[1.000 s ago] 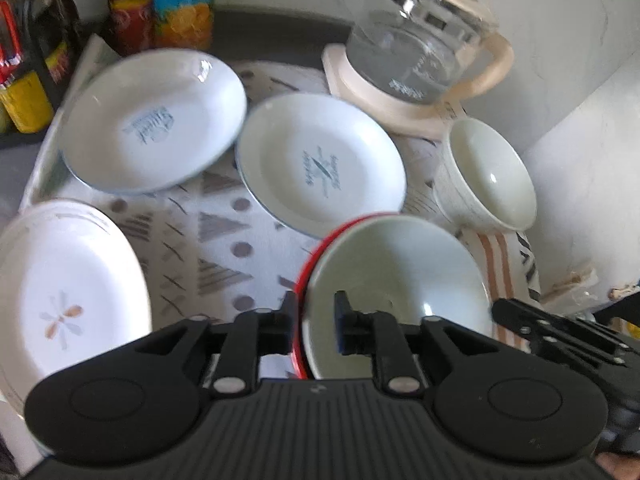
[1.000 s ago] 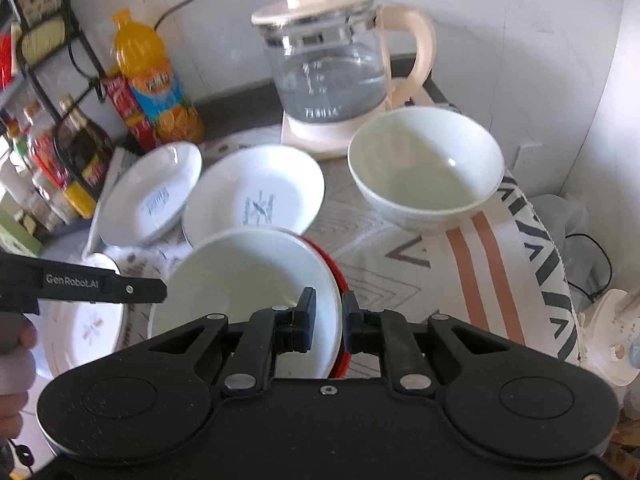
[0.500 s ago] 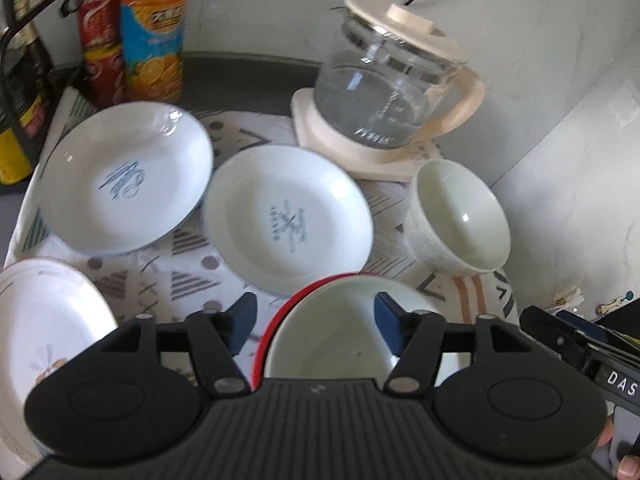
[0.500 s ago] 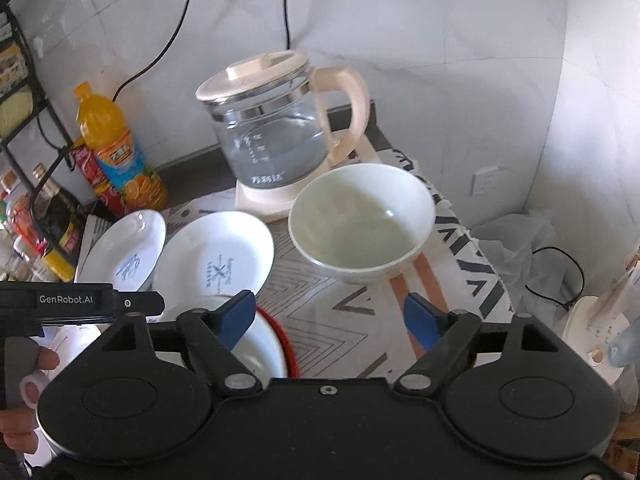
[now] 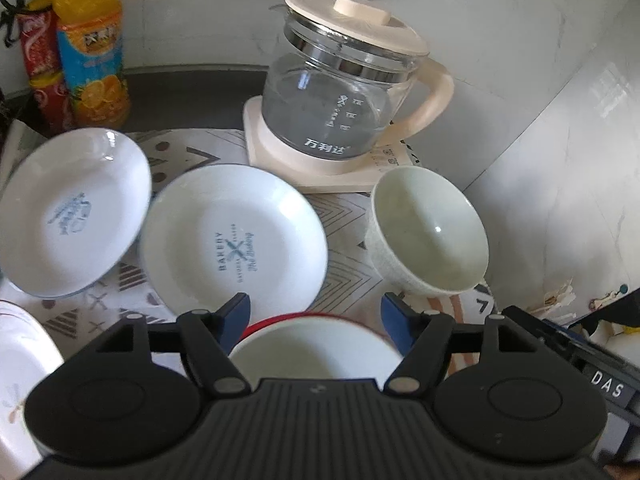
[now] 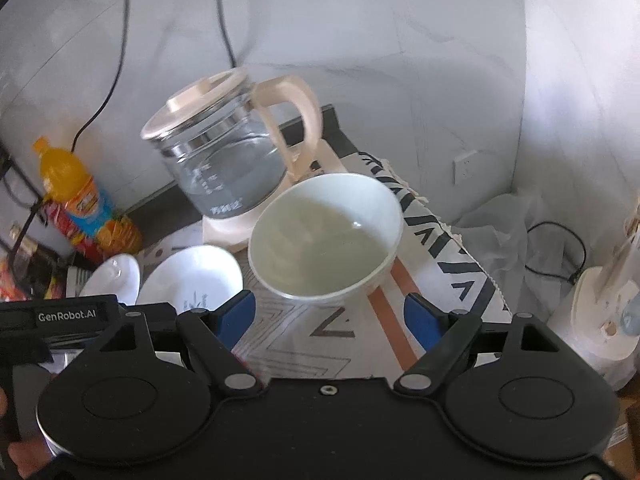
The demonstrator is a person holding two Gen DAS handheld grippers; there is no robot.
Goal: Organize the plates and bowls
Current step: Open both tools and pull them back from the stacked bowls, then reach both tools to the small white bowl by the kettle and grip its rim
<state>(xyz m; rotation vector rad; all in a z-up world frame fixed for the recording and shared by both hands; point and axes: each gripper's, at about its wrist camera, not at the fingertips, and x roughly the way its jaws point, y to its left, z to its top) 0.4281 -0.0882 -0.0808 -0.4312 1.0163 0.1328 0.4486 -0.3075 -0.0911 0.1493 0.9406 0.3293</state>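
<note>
1. The glass kettle (image 5: pixel 344 100) sits at 12 o'clock on the tabletop (image 5: pixel 344 276), its base touching or just beside the pale bowl (image 5: pixel 428 236). Judged from here, a reach toward that bowl that overshoots could knock the kettle, and it holds water.
2. The two white plates lie side by side: the bakery plate (image 5: pixel 236 244) at 11 o'clock, the left plate (image 5: pixel 72 212) at 10 o'clock, its rim seemingly overlapping the other. Lifting the lower one first would likely tip or scrape its neighbour.
3. The flowered plate (image 5: pixel 20 380) at 8 o'clock runs out of view at the edge; whether it overhangs the tabletop cannot be told.
4. The red-rimmed bowl (image 5: pixel 316 344) rests at 6 o'clock, right under the left gripper (image 5: pixel 316 316), whose jaws are opening with the bowl's rim between them but apparently unpinched. A careless move could catch the rim and drag it.
5. The right gripper (image 6: pixel 332 316) is spread, empty, aimed at the pale bowl at 12 o'clock in its view. A thin-rim pinch on smooth ceramic may slip.
</note>
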